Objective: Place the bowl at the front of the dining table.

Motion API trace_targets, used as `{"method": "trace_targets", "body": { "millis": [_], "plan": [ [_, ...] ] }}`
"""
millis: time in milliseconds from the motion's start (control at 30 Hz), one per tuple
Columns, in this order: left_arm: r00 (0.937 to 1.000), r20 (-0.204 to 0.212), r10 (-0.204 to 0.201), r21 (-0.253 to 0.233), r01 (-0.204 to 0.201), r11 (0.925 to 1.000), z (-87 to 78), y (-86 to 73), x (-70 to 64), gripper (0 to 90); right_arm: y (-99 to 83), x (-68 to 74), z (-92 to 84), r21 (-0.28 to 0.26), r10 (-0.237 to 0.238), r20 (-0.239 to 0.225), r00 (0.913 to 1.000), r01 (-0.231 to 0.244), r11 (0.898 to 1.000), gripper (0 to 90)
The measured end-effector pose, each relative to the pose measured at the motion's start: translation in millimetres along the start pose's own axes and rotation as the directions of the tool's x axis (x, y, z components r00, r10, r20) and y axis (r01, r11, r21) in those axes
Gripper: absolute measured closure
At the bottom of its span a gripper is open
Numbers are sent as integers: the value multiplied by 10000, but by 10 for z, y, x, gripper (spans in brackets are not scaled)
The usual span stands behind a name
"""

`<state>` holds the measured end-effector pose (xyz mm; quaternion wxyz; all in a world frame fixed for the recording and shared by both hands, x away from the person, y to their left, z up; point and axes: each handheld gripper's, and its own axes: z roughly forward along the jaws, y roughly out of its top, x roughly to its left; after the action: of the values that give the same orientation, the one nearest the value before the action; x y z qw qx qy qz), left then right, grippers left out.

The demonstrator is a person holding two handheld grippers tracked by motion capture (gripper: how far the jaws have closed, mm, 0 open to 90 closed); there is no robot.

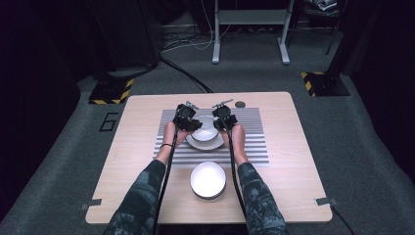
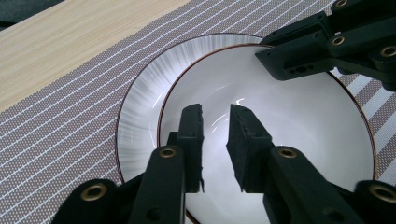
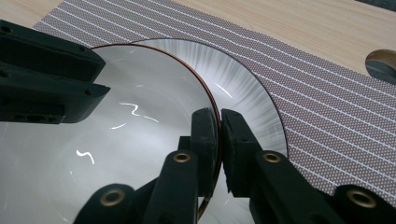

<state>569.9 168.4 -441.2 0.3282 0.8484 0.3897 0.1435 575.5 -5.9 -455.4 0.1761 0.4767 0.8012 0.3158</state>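
A white bowl (image 1: 203, 128) with a thin brown rim stands on a white ribbed plate (image 1: 205, 143) in the middle of a striped placemat (image 1: 244, 147). My left gripper (image 2: 215, 121) is at the bowl's left side. Its jaws stand apart over the bowl's inside (image 2: 280, 121), the rim runs under the left jaw, and nothing is pinched. My right gripper (image 3: 219, 119) is shut on the bowl's right rim (image 3: 212, 100), one pad inside and one outside. The plate's rim (image 3: 247, 93) lies just beyond it. Both hands rest low by the bowl.
A second white bowl (image 1: 208, 179) sits on the bare wood near the table's front edge, between the person's forearms. A small round dark disc (image 1: 240, 104) lies at the back of the table, behind the placemat. Cables trail back along both arms.
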Motion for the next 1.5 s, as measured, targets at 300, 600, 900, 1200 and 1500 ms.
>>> {"method": "trace_targets", "body": {
  "millis": [300, 600, 900, 1200, 1500],
  "plan": [
    [9998, 71, -200, 129, 199, 9997, -71, 8, 22, 576, 2, -41, -29, 95, 390, -319, 9987, -387, 9992, 602],
    [9995, 137, -286, -36, 286, 9996, -185, 10, 29, 388, 14, -54, -136, 39, 334, -591, 9977, -332, 9994, 403],
    [9993, 166, -337, -134, 339, 9993, -287, 12, 12, 254, -12, -70, -341, -175, 71, -1009, 9949, -89, 9998, 206],
    [9994, 320, -112, -117, 115, 9999, -413, 3, -64, 151, -50, -83, -553, -416, -178, -1207, 9925, 128, 9990, 139],
    [9994, 335, 105, -31, -104, 9999, -558, -61, -88, 86, -147, -69, -715, -611, -501, -1419, 9886, 418, 9973, 95]
  ]
}}
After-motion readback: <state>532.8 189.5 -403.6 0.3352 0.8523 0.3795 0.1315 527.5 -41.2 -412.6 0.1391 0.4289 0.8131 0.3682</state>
